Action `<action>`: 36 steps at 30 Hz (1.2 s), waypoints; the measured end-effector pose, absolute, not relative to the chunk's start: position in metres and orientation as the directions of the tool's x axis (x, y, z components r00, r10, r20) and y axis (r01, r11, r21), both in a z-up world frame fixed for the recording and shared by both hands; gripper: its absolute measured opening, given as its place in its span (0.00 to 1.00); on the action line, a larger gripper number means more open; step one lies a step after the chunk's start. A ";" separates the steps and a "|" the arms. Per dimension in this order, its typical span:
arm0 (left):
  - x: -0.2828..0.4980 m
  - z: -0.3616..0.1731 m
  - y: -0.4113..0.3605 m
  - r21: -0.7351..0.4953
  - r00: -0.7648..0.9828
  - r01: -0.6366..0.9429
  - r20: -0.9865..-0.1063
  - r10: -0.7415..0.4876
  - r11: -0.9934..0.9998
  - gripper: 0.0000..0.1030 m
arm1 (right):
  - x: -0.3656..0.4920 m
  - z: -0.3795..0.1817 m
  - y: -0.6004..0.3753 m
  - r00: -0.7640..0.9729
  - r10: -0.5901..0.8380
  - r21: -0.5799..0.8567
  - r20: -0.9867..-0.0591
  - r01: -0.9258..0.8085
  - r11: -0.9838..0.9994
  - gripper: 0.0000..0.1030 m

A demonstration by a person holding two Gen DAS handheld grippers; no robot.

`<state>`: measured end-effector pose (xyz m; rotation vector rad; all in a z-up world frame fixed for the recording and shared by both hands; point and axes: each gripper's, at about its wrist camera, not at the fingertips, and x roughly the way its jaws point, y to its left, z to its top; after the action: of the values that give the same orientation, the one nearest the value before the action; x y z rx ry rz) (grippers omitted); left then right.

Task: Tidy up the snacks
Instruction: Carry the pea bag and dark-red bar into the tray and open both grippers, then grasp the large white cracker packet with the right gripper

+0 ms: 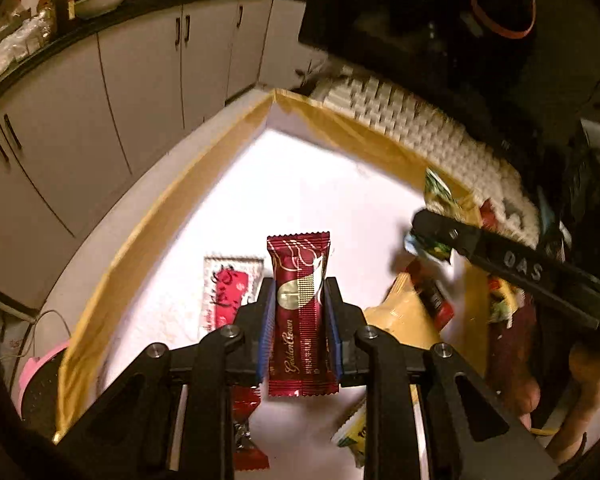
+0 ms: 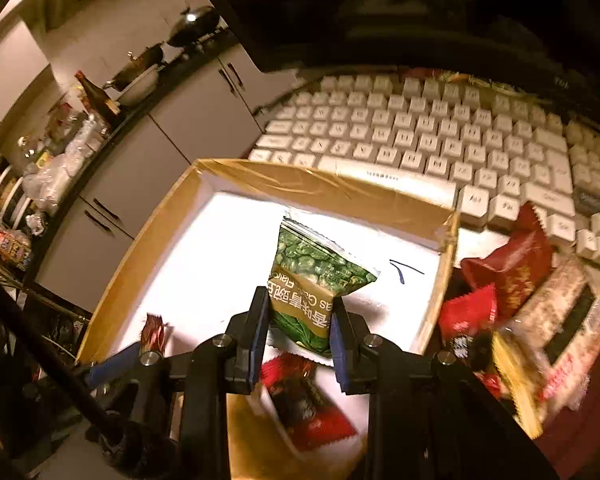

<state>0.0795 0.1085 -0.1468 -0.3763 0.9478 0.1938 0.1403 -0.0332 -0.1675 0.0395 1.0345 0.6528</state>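
My left gripper is shut on a dark red Golden Crown wafer bar, held upright above a shallow white box with a brown taped rim. A pink and white packet lies on the box floor just left of it. My right gripper is shut on a green pea snack bag, hanging over the same white box. In the left wrist view the right gripper reaches in from the right with that green bag. The left gripper's blue pad and bar tip show at lower left in the right wrist view.
A white keyboard lies right behind the box. Several loose snack packets are piled right of the box. A red packet lies under the right gripper. Kitchen cabinets and a cluttered counter stand beyond the table edge. A person's hand holds the right gripper.
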 end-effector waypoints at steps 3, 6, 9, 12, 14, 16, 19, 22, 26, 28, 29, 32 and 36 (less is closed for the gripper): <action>0.079 -0.146 0.105 -0.182 0.559 -0.335 -0.828 0.039 0.924 0.25 | 0.135 -0.167 -0.028 0.363 0.502 0.291 -0.785 -0.499 0.816 0.29; 0.081 -0.153 0.106 -0.166 0.525 -0.343 -0.850 0.042 0.924 0.29 | 0.133 -0.164 -0.028 0.377 0.495 0.279 -0.783 -0.497 0.821 0.30; 0.078 -0.150 0.104 -0.161 0.538 -0.341 -0.841 0.052 0.926 0.53 | 0.130 -0.156 -0.037 0.368 0.552 0.343 -0.749 -0.497 0.797 0.44; 0.067 -0.140 0.099 -0.147 0.587 -0.358 -0.803 0.100 0.922 0.67 | 0.120 -0.141 -0.059 0.359 0.628 0.420 -0.691 -0.508 0.752 0.51; 0.058 -0.132 0.095 -0.156 0.613 -0.365 -0.782 0.111 0.918 0.71 | 0.111 -0.133 -0.076 0.348 0.662 0.462 -0.664 -0.505 0.729 0.54; 0.044 -0.123 0.088 -0.166 0.644 -0.364 -0.755 0.119 0.916 0.74 | 0.095 -0.127 -0.103 0.358 0.710 0.511 -0.606 -0.509 0.693 0.62; 0.021 -0.111 0.075 -0.169 0.680 -0.365 -0.720 0.138 0.915 0.75 | 0.087 -0.129 -0.130 0.360 0.728 0.544 -0.583 -0.492 0.679 0.63; 0.005 -0.100 0.062 -0.215 0.714 -0.344 -0.692 0.106 0.914 0.76 | 0.084 -0.131 -0.157 0.398 0.699 0.515 -0.594 -0.480 0.710 0.63; -0.001 -0.088 0.045 -0.271 0.741 -0.296 -0.670 0.041 0.916 0.76 | 0.094 -0.133 -0.199 0.458 0.640 0.515 -0.616 -0.381 0.768 0.63; 0.000 -0.081 0.034 -0.273 0.750 -0.262 -0.662 0.017 0.926 0.76 | 0.102 -0.138 -0.220 0.467 0.644 0.563 -0.606 -0.320 0.762 0.63; 0.000 -0.078 0.029 -0.268 0.752 -0.248 -0.659 0.011 0.931 0.76 | 0.106 -0.141 -0.227 0.471 0.634 0.572 -0.613 -0.289 0.768 0.63; 0.000 -0.074 0.017 -0.257 0.754 -0.220 -0.657 -0.003 0.941 0.76 | 0.123 -0.145 -0.233 0.463 0.617 0.569 -0.636 -0.258 0.781 0.63; -0.001 -0.079 0.011 -0.255 0.743 -0.211 -0.669 -0.015 0.944 0.76 | 0.145 -0.155 -0.225 0.412 0.581 0.545 -0.702 -0.213 0.811 0.63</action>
<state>-0.0010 0.0110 -0.0787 -0.3270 0.7290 0.1096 0.1454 -0.2253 -0.1551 0.4037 1.0337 0.5164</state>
